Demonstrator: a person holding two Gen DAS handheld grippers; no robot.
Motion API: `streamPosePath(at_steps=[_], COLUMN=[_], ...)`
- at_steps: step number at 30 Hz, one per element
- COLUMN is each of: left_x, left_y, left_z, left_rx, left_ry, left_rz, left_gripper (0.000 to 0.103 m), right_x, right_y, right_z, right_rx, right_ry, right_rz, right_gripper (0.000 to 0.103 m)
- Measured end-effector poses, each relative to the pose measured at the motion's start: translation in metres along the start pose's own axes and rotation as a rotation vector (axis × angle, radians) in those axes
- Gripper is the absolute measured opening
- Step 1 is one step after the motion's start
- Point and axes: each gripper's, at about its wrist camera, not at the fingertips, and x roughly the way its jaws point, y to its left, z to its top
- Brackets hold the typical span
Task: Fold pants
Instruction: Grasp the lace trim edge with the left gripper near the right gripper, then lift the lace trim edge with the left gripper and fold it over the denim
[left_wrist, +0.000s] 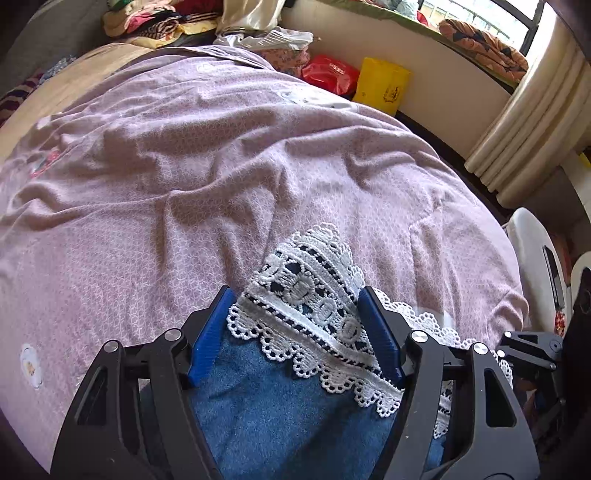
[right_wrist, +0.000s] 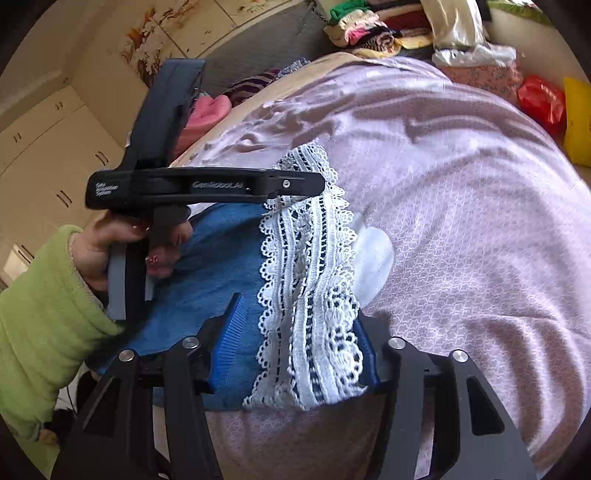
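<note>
Your left tongs (left_wrist: 297, 321) stand partly open, the 2 blue ribbed pads (left_wrist: 207, 339) straddling the lace hem (left_wrist: 314, 314) of the pants (left_wrist: 280, 413) with a gap on each side; the pads sit beside the fabric, not squeezing it, though whether the right pad brushes the lace edge you cannot tell. Your right tongs (right_wrist: 295, 343) are also partly open, the left pad over blue cloth and the right pad at the outer edge of the lace, with the hem between them and no clear pinch visible.

The pants are a soft blue, terry-like fabric with a fine nap. Each leg ends in a broad band of white crochet lace: scalloped borders, rows of small eyelets, and dark blue showing through the openwork. They lie on the bed at its near edge, the hems pointing toward the middle of the bed.

The bed carries a mauve bedspread (left_wrist: 184, 184) printed with a small white lattice, rumpled into long shallow creases. Your left hand (right_wrist: 110, 251), in a fuzzy lime-green sleeve (right_wrist: 40, 325), grips the black handle of the left tool. At the far edge of the bed sit a red bag (left_wrist: 330, 74) and a yellow bag (left_wrist: 382, 85).
</note>
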Motion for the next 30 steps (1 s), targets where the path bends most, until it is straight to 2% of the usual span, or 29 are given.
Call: streamPosePath(at_steps=[2,3,5,6,9,13,19,26,28,30], left_x=[0.001,0.001,-0.005,-0.008,-0.015,-0.031,-0.071,-0.127,-0.139,-0.145], left_y=[0.001,0.001,0.001,0.001,0.008,0.018,0.027,0.056,0.068,0.079], left_z=[0.0,0.0,-0.001,-0.002,-0.006,-0.013,-0.027,-0.066,-0.081,-0.094], left_rx=[-0.015,-0.023,-0.043,-0.054,-0.092,-0.147,-0.162,-0.242,-0.277,-0.295], left_ry=[0.002,0.002,-0.015,-0.025,-0.042,-0.096,-0.222,-0.363,-0.381,-0.381], left_rz=[-0.005,-0.002,0.003,-0.005,-0.055,-0.123,-0.181,-0.243,-0.251,-0.229], left_gripper=[0.058,0.047,0.033,0.027,0.02,0.019,0.019,0.019,0.019,0.019], right_x=[0.002,0.002,-0.001,-0.002,-0.008,-0.015,-0.026,-0.024,-0.016,0.0], right_y=[-0.002,-0.004,-0.004,-0.002,0.008,0.026,0.067,0.13,0.152,0.171], right_z=[0.0,0.001,0.002,0.002,0.003,0.005,0.007,0.007,0.003,-0.004], right_rx=[0.015,0.026,0.03,0.028,0.003,-0.031,-0.125,-0.27,-0.318,-0.378], right_ry=[0.002,0.001,-0.007,-0.013,-0.029,-0.053,-0.083,-0.097,-0.082,-0.056], right_rz=[0.019,0.022,0.04,0.039,0.03,0.041,0.038,0.066,0.093,0.08], right_gripper=[0.039,0.036,0.022,0.022,0.022,0.019,0.019,0.019,0.019,0.019])
